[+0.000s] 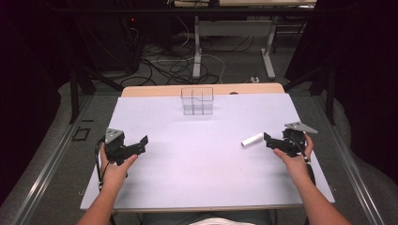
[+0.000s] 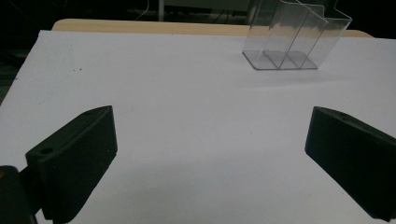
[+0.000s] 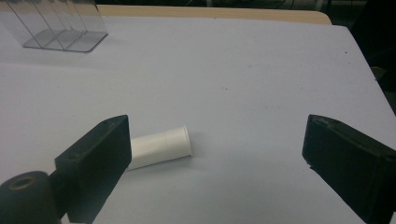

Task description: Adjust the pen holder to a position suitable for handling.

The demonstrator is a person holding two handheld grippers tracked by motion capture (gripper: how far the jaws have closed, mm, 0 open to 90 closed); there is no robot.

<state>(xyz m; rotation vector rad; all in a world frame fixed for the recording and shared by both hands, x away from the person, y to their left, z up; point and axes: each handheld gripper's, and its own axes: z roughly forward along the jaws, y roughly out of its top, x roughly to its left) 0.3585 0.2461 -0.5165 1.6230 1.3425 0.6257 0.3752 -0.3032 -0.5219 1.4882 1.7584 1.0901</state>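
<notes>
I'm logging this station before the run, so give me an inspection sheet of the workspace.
Surface: white sheet over a wooden table, bare in the middle.
Job's things: white tube lying on its side near the right gripper; clear divided holder upright at the far edge.
Clutter: nothing seen.
Grippers: left gripper open over bare sheet; right gripper open, the tube just ahead of one jaw, untouched.
Cables: a cable trails from the left gripper; loose cables on the floor beyond.
Surroundings: dark room, desk legs behind.

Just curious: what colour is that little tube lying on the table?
White; the tube shows best in the right gripper view.
</notes>
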